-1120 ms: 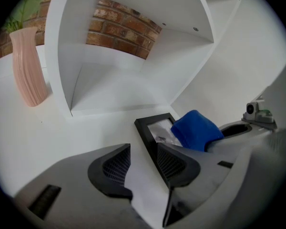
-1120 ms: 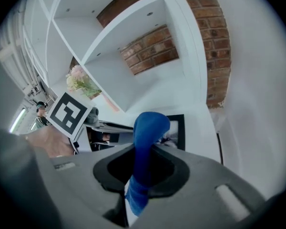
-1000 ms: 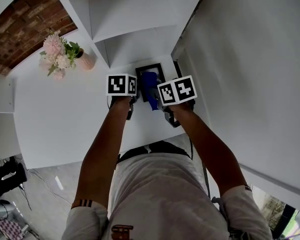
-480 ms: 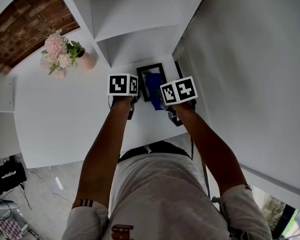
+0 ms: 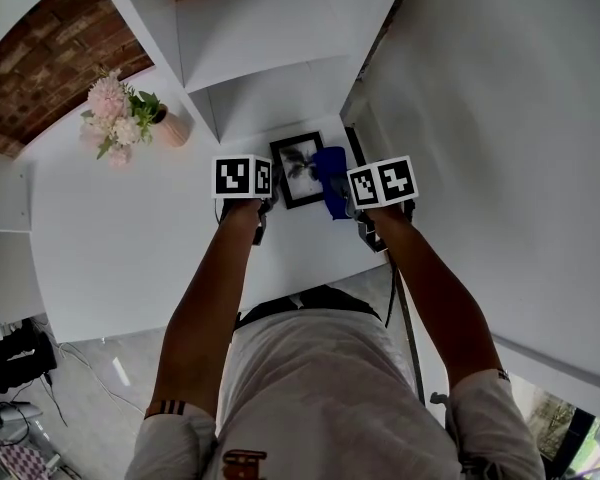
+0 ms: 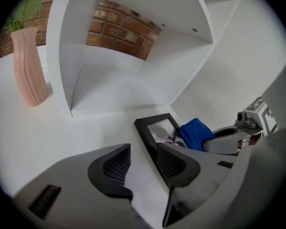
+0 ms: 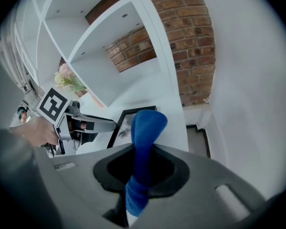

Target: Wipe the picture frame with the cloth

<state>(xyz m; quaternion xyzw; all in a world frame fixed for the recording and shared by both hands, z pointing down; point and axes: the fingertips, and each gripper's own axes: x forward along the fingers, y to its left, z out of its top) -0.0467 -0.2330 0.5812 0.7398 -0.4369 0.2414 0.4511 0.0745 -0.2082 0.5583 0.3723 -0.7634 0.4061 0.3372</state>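
Picture frame [image 5: 298, 168] on table [image 5: 130, 238] — cloth [image 7: 143, 137] clamped in right hand-held gripper [image 7: 141, 174], left hand-held gripper [image 6: 142, 168] jaws apart

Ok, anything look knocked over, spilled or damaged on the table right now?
Nothing stands out. The picture frame lies flat on the white table with no visible damage, the pink vase stands upright, and the blue cloth is pinched in the right claw at the frame's right edge.

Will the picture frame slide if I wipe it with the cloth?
Probably. The picture frame lies flat on a smooth white surface, so it may skid. The left gripper is open, not pinning it. The cloth droops limply, likely pushing gently.
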